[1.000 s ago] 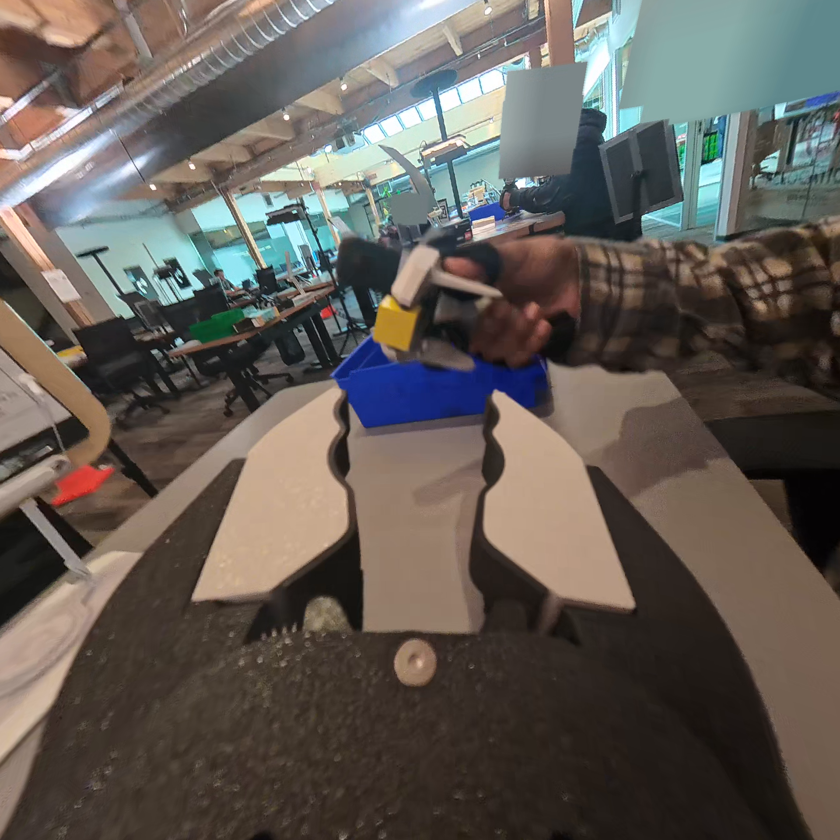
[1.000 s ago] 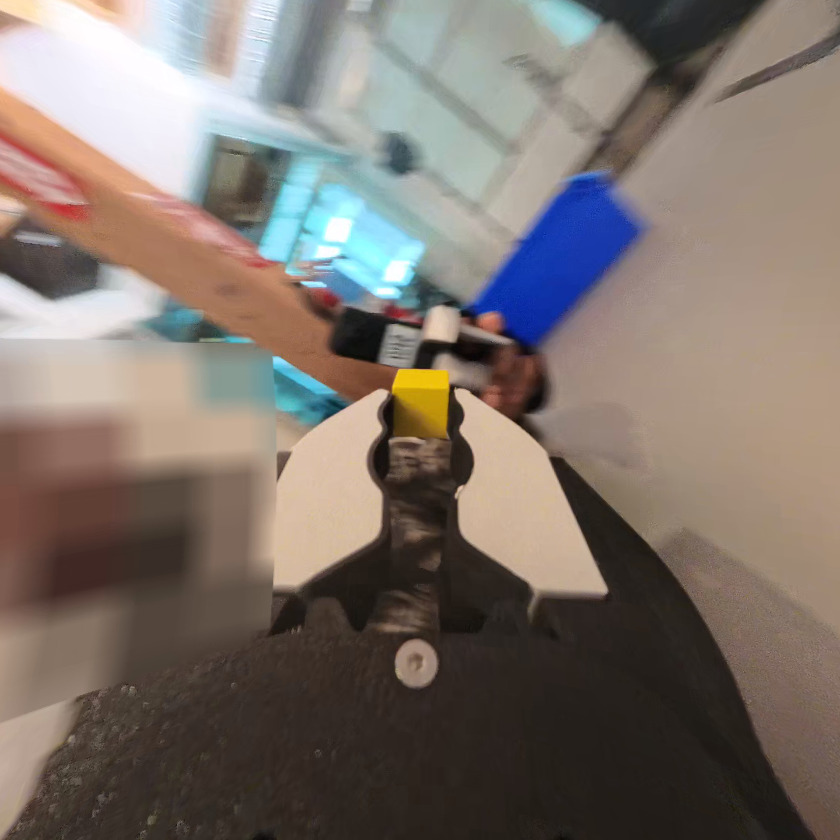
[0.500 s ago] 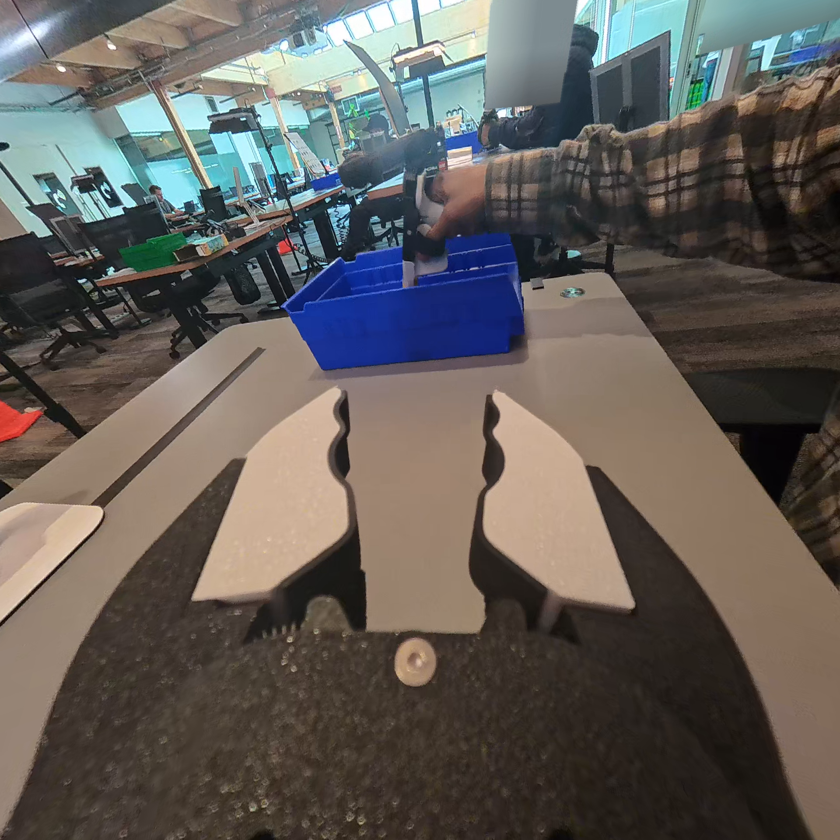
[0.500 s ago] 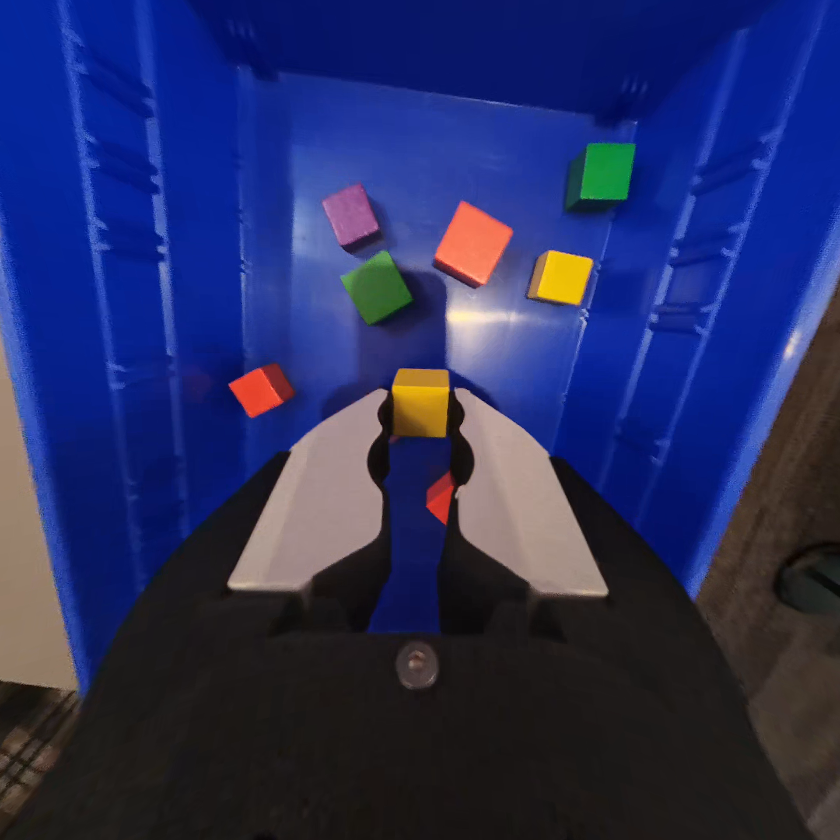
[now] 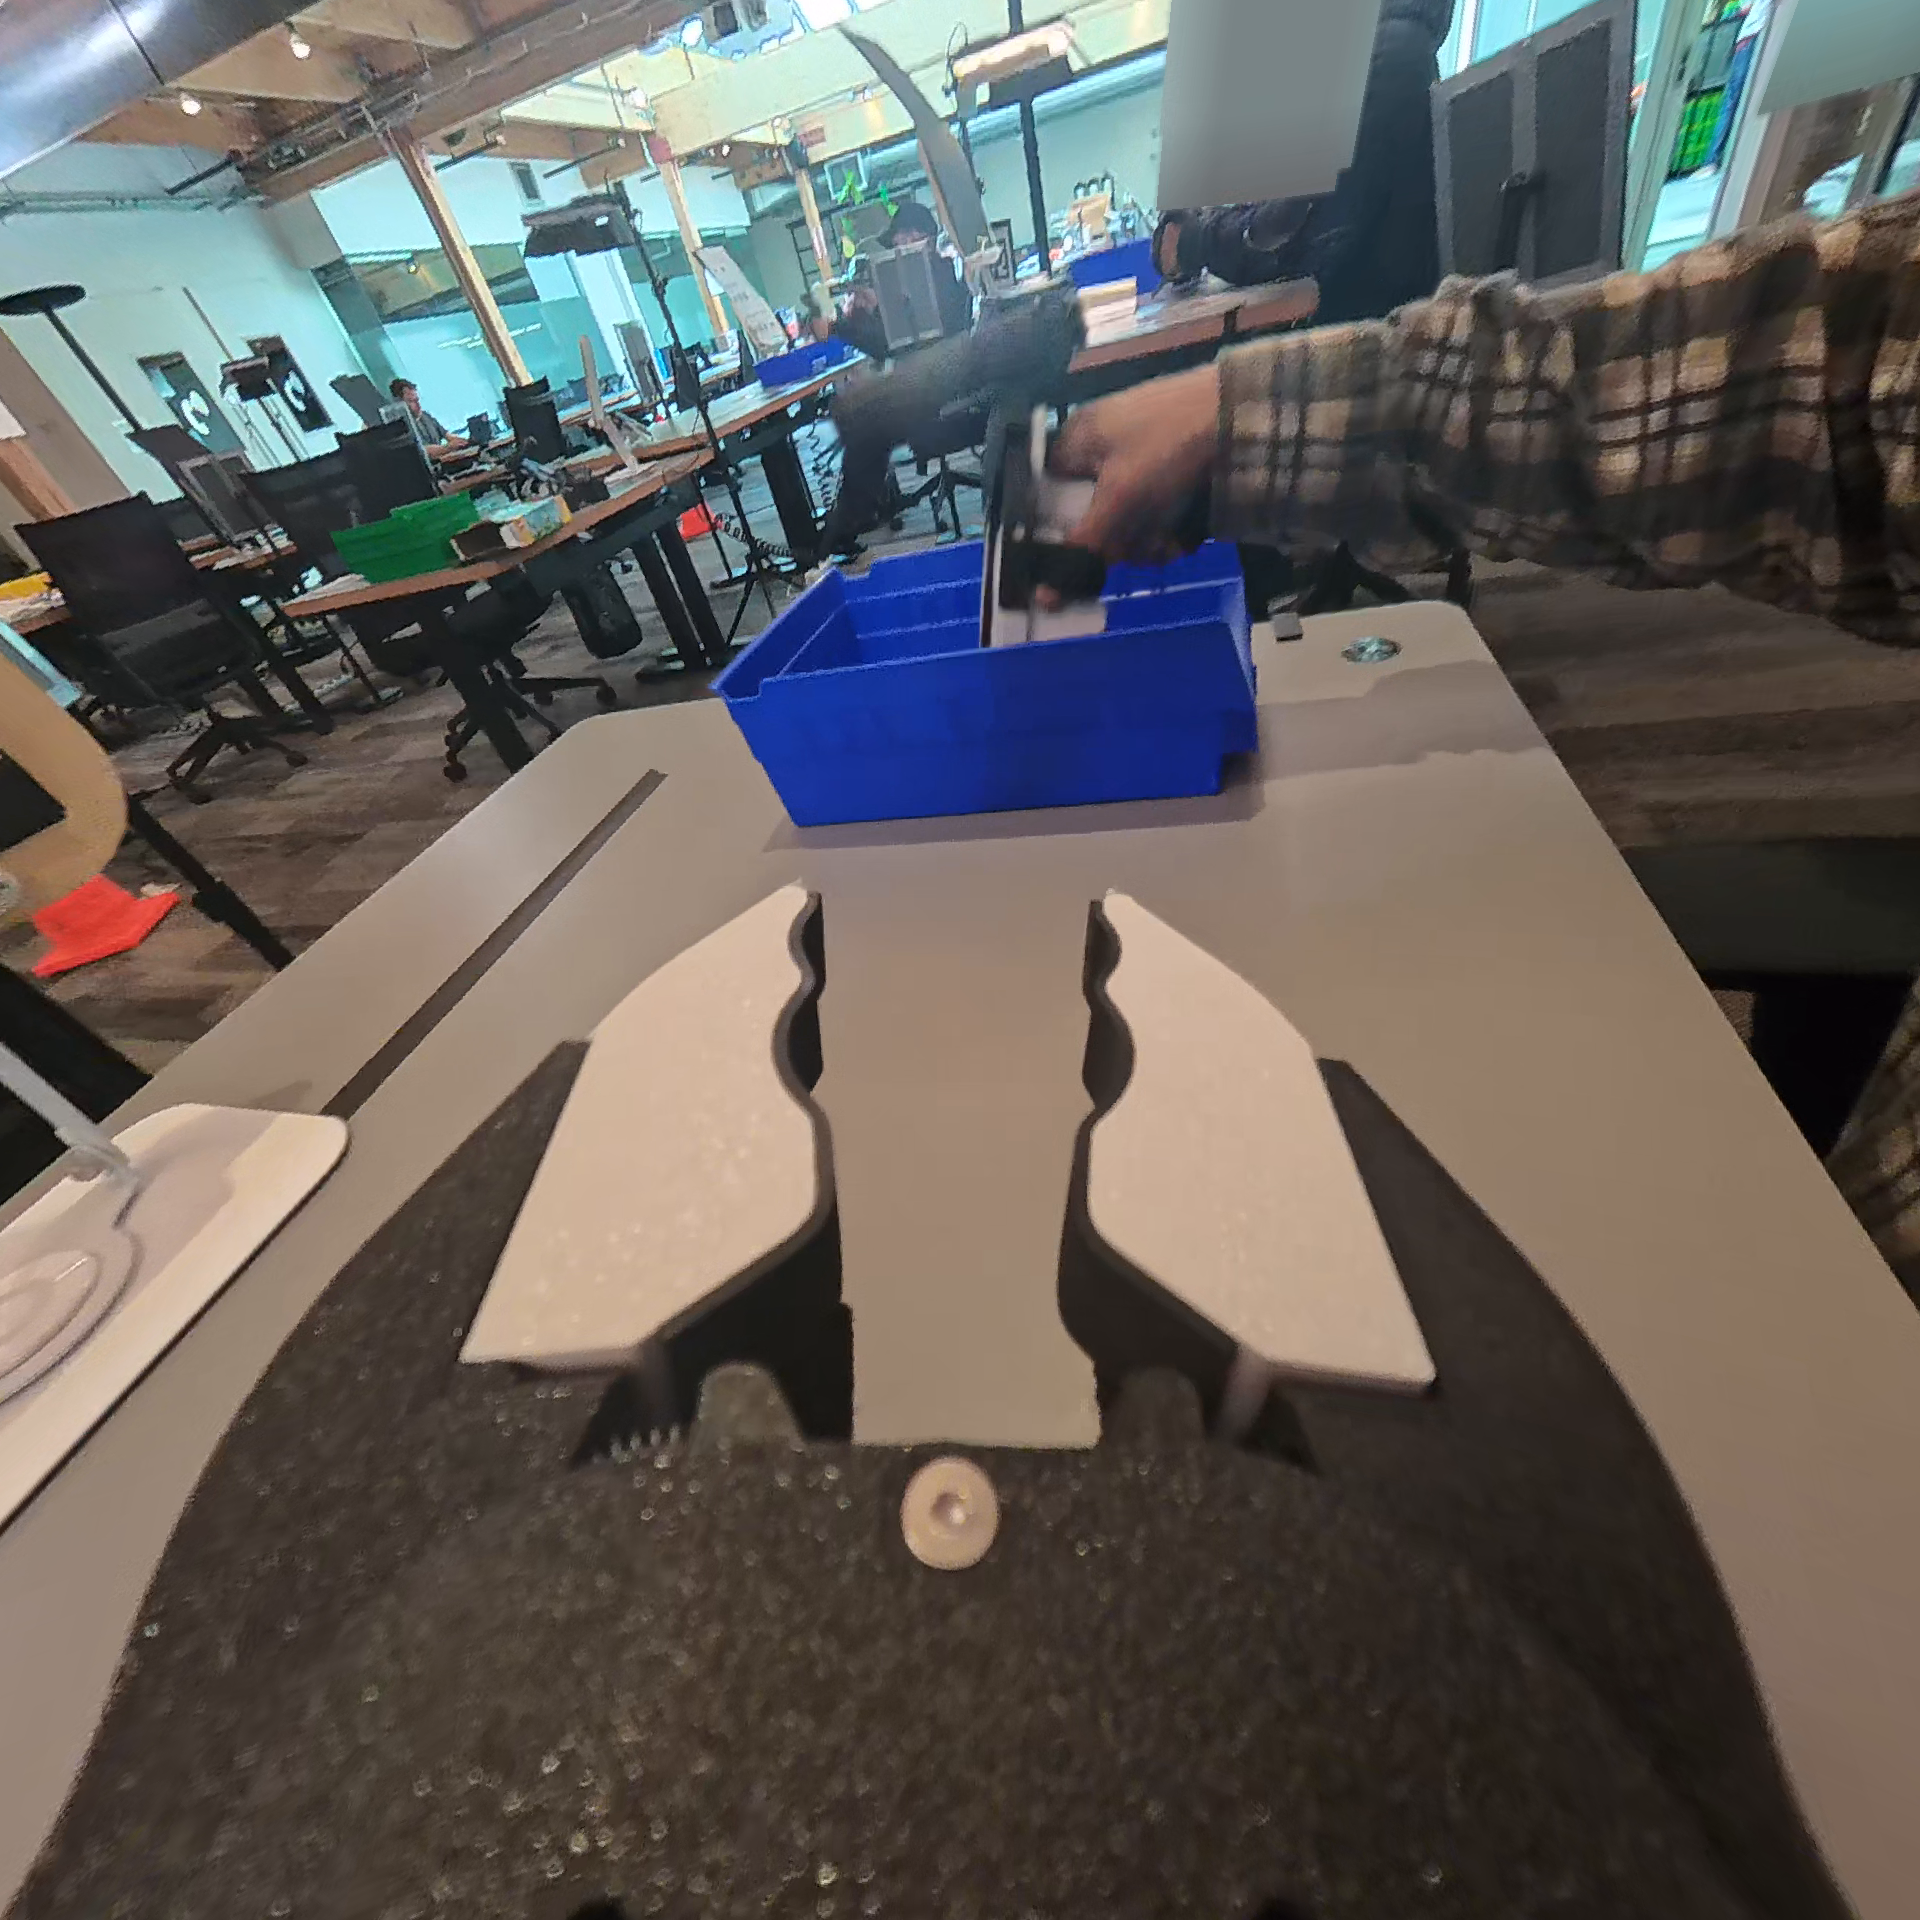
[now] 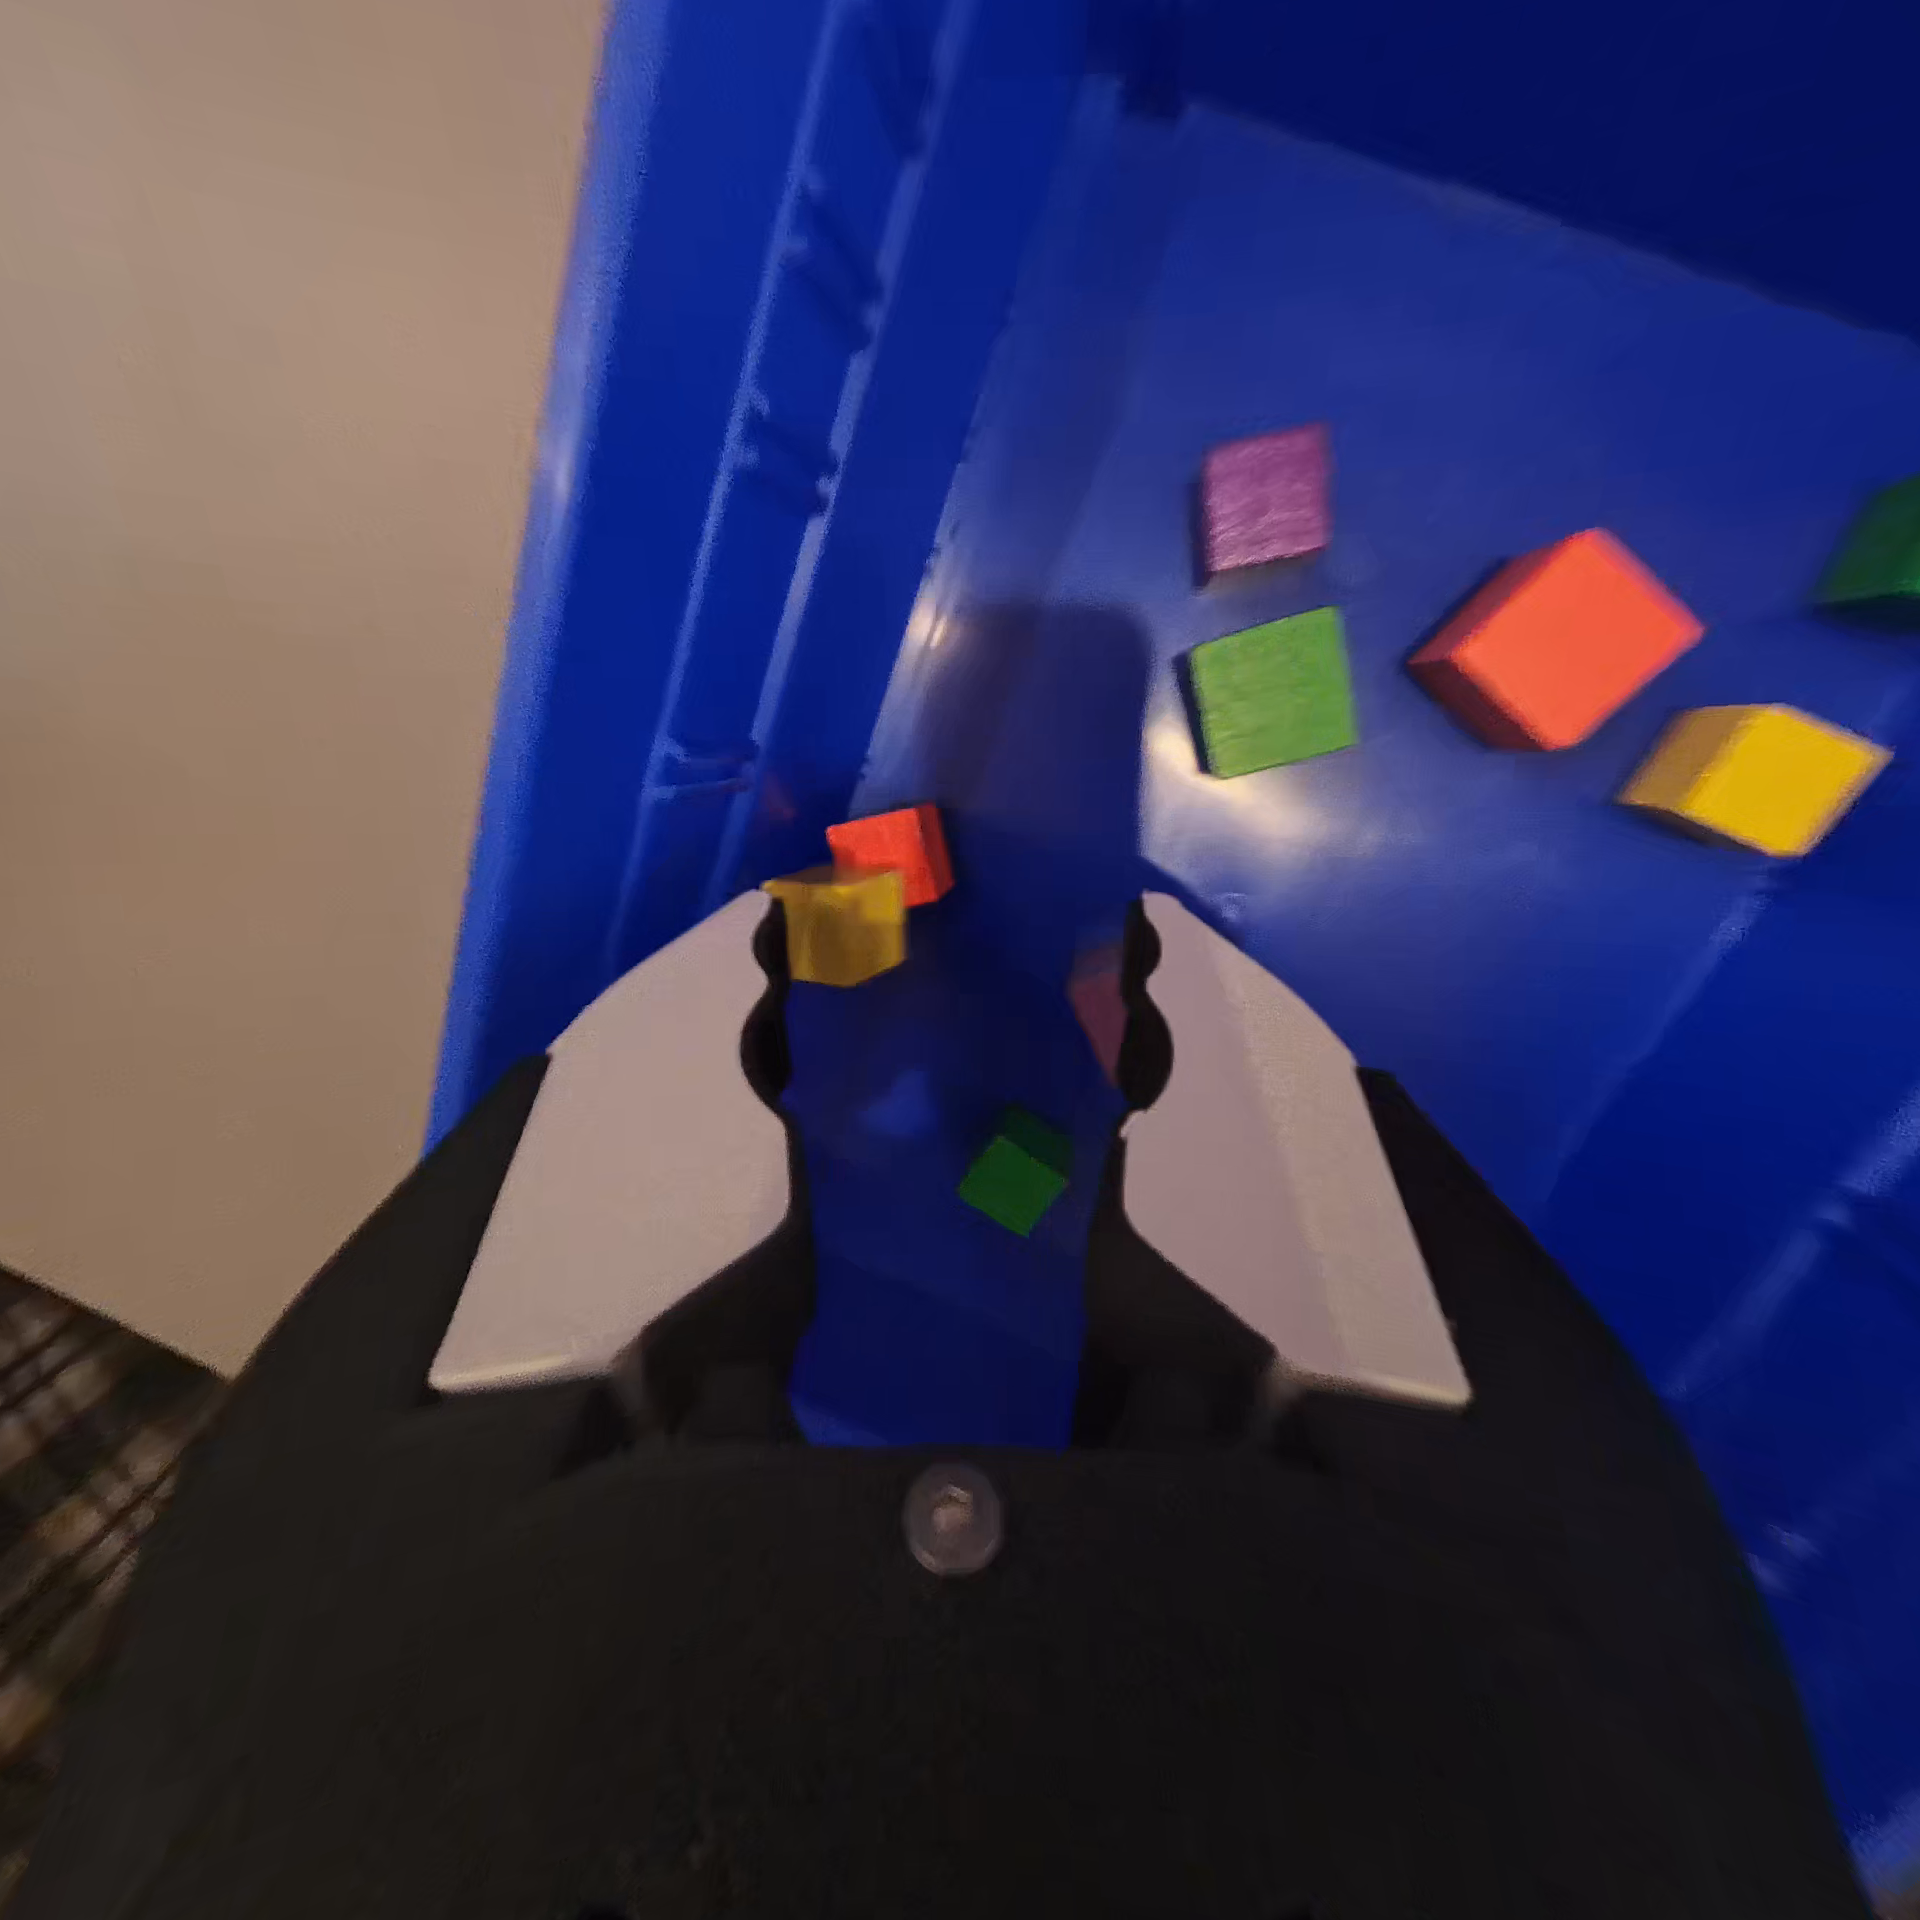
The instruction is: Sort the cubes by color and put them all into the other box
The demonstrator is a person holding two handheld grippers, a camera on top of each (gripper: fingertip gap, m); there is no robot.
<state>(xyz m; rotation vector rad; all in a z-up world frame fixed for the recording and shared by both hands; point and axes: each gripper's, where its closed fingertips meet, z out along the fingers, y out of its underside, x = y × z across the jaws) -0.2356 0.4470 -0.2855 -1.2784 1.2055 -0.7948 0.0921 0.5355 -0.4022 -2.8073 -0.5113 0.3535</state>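
Inside the blue box [image 6: 1455,1039] on the table [image 5: 1403,935], the right gripper [image 6: 951,925] has its jaws spread wide, and a small yellow cube [image 6: 840,927] sits by the left jaw tip, seemingly loose, beside a red cube [image 6: 896,850]. Such cubes look light, rigid and smooth, best pinched across two flat opposite faces. The left gripper [image 5: 951,914] hovers with wide, empty jaws; no writing is legible.

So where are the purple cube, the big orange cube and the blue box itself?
purple cube [image 6: 1265,497]: right wrist view, middle of its top face.
big orange cube [image 6: 1569,629]: right wrist view, middle of its top face.
blue box [image 5: 997,727]: left wrist view, its near outer wall.
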